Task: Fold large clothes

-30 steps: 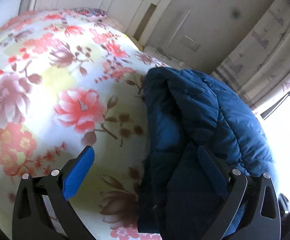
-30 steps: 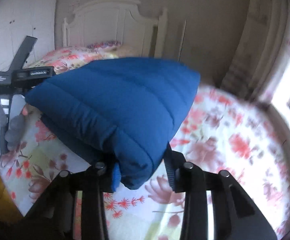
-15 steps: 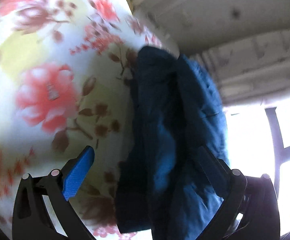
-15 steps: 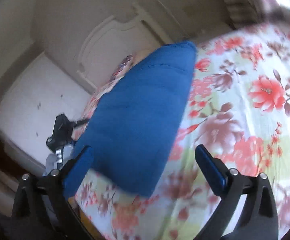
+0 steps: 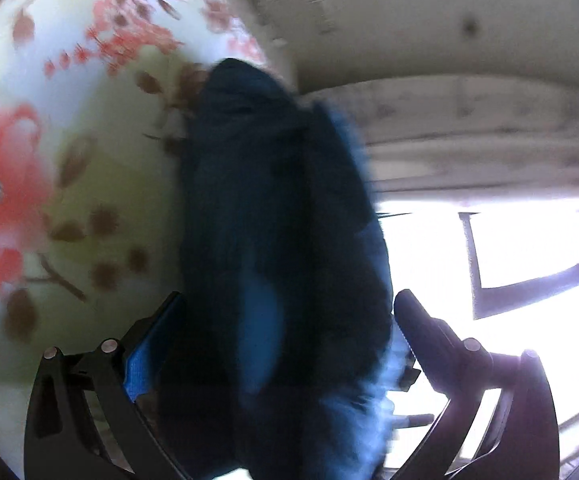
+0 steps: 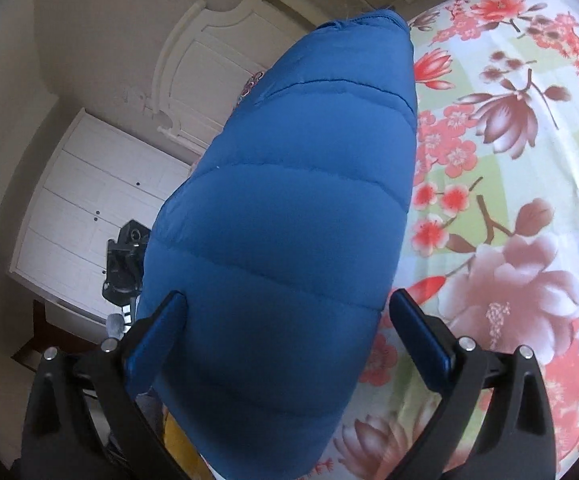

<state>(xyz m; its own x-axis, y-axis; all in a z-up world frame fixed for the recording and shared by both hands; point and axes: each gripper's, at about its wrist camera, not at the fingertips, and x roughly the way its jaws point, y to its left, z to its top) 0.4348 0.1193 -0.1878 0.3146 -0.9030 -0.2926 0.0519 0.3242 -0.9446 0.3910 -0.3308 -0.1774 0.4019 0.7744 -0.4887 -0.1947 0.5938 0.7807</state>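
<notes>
No readable text, labels or numbers anywhere.

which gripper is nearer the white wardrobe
Left. In the right wrist view the left gripper shows beyond the blue jacket, right in front of the white wardrobe. The right gripper sits on the near side of the jacket, farther away.

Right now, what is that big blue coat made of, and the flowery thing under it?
The blue coat looks like a puffy quilted jacket: smooth, slightly shiny synthetic shell, probably nylon or polyester, stitched into padded bands. What fills it cannot be seen. The flowery bedsheet looks like soft matte printed cloth, maybe cotton, with gentle wrinkles.
</notes>
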